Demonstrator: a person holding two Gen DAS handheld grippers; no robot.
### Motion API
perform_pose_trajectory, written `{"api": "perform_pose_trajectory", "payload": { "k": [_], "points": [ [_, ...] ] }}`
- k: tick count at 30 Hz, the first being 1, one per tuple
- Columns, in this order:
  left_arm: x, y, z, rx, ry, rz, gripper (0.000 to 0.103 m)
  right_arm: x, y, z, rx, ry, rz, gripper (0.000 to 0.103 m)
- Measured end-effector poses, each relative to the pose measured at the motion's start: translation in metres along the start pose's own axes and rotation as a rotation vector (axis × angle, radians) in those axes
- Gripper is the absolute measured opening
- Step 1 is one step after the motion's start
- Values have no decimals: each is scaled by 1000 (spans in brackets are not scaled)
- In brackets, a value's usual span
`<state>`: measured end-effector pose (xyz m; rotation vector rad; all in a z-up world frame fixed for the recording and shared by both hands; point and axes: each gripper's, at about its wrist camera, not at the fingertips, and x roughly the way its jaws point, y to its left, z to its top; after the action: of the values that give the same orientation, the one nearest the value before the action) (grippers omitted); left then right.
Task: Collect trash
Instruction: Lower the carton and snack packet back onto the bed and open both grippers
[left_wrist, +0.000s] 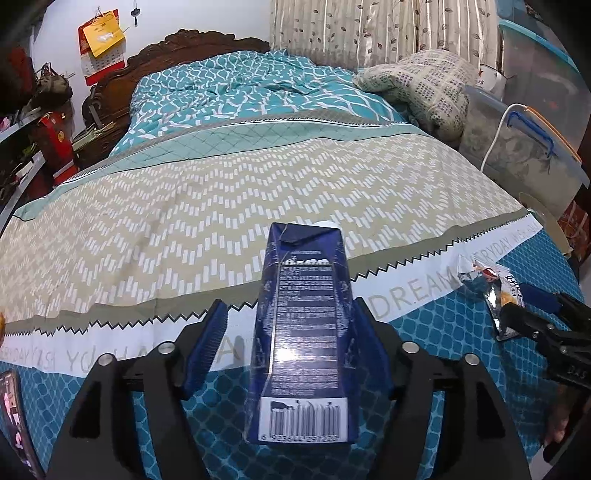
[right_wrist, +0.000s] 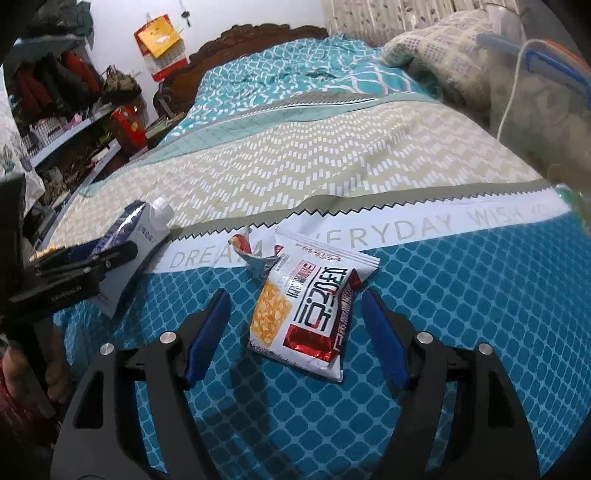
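Observation:
A dark blue drink carton (left_wrist: 304, 332) lies on the bed between the fingers of my left gripper (left_wrist: 290, 317). The jaws are open: the left pad stands clear of the carton, the right one is close beside it. The carton also shows in the right wrist view (right_wrist: 136, 229). A white and red snack bag (right_wrist: 310, 314) lies flat on the blue bedspread between the open fingers of my right gripper (right_wrist: 297, 306), touching neither pad. A small crumpled wrapper (right_wrist: 255, 254) lies just beyond the bag. The bag also shows in the left wrist view (left_wrist: 491, 291).
The bed (left_wrist: 258, 192) is covered with a teal and beige patterned spread. A folded quilt (left_wrist: 424, 85) lies at the far right. Clear storage boxes (left_wrist: 524, 147) stand to the right of the bed. Cluttered shelves (right_wrist: 55, 122) stand to the left. A phone (left_wrist: 14, 413) lies at the near left.

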<state>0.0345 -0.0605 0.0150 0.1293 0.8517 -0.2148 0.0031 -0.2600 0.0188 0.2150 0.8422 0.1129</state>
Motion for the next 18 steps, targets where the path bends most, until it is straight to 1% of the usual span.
{"api": "perform_pose_trajectory", "payload": {
  "k": [3,7,9,13,18],
  "points": [
    [2,-1,-1,-2,-1,12,73,0,-7,1,39,-8,16,74],
    [8,3,-1,-15,9,7,75,0,-11,1,55,-13,38,74],
    [9,4,-2,-22,11,8,78,0,-11,0,58,-14,49,75],
    [12,7,-2,-41,21,-8,80,-1,-12,0,58,-23,70,75],
    [12,8,-2,-42,21,-7,80,-4,-10,-1,50,-36,85,76]
  ]
}}
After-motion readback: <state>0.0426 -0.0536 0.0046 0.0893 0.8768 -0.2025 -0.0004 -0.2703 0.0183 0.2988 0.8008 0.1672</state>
